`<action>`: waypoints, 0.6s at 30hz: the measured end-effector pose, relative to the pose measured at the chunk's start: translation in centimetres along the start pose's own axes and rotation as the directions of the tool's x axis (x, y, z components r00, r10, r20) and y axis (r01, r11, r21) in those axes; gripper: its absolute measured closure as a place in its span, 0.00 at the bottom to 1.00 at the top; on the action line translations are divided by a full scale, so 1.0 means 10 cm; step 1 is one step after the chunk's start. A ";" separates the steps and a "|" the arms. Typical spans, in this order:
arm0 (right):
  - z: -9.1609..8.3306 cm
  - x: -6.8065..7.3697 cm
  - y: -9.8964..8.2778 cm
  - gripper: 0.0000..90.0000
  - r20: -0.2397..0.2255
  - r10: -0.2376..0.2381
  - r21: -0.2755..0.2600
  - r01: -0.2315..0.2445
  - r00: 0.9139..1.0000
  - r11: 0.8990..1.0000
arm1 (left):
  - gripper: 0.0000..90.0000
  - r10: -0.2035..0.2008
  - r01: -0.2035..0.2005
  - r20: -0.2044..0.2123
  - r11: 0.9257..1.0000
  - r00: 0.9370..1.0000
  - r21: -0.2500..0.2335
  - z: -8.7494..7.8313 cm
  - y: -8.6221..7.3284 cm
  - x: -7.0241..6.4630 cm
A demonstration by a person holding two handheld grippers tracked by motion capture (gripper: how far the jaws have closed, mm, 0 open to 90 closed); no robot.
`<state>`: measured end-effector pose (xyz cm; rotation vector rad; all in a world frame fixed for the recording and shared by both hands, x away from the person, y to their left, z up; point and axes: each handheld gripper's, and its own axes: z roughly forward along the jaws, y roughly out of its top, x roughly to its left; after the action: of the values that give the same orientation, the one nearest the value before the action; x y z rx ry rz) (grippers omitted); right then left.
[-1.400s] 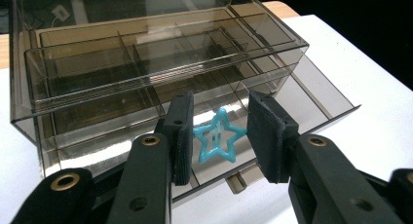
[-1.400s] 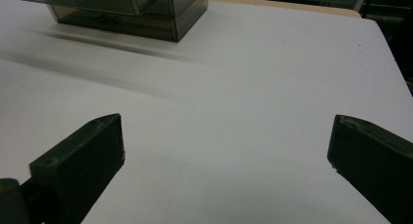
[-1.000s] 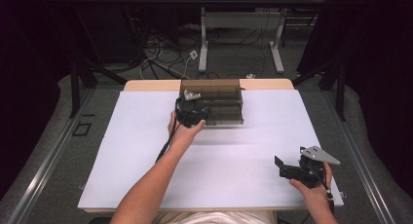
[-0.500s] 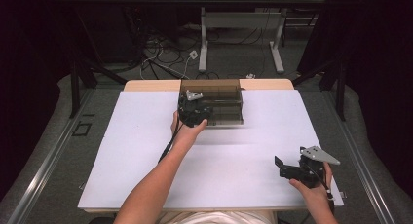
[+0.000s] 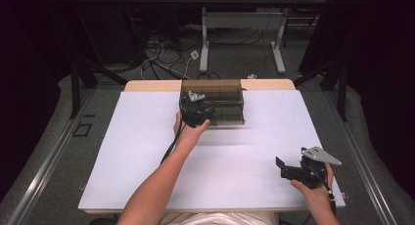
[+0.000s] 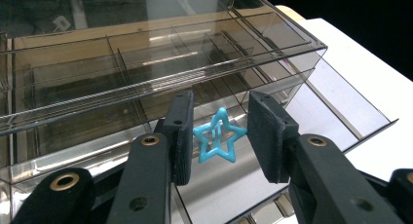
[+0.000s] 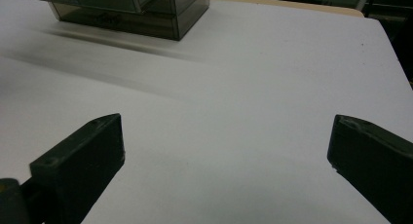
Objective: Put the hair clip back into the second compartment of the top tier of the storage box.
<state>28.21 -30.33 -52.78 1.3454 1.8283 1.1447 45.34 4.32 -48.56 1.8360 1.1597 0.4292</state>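
Note:
A small blue star-shaped clip [image 6: 227, 155] sits between the pads of my left gripper [image 6: 219, 131], which is shut on it by two opposite points. It hangs just over the pulled-out drawer [image 6: 341, 107] of a smoky clear drawer box [image 6: 146, 68]. In the high view my left gripper [image 5: 198, 112] is against the front left of that box [image 5: 225, 100] at the table's far middle. My right gripper [image 5: 286, 168] rests low at the near right, open wide, with bare table between its jaws [image 7: 224, 151].
The white table top [image 5: 147, 151] spreads wide around the box. The box [image 7: 131, 9] stands far ahead of the right gripper. Beyond the table's far edge are cables and a desk frame [image 5: 242, 24] on the floor.
The left hand has crept only slightly at the front of the box, with the star still held. The right gripper has stayed put.

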 end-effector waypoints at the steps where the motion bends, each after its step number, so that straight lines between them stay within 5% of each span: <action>1: 0.00 0.00 0.00 0.00 0.000 -0.001 -0.005 0.001 1.000 1.000 | 0.70 0.002 -0.002 -0.002 1.000 1.000 0.000 0.00 0.00 0.00; 18: 0.01 0.00 0.00 0.00 0.002 -0.001 -0.012 0.001 1.000 1.000 | 0.67 -0.017 0.017 0.017 1.000 1.000 0.003 0.02 0.00 -0.02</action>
<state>28.27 -30.28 -52.85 1.3384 1.8178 1.1522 45.36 4.02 -48.60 1.8271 1.1640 0.4011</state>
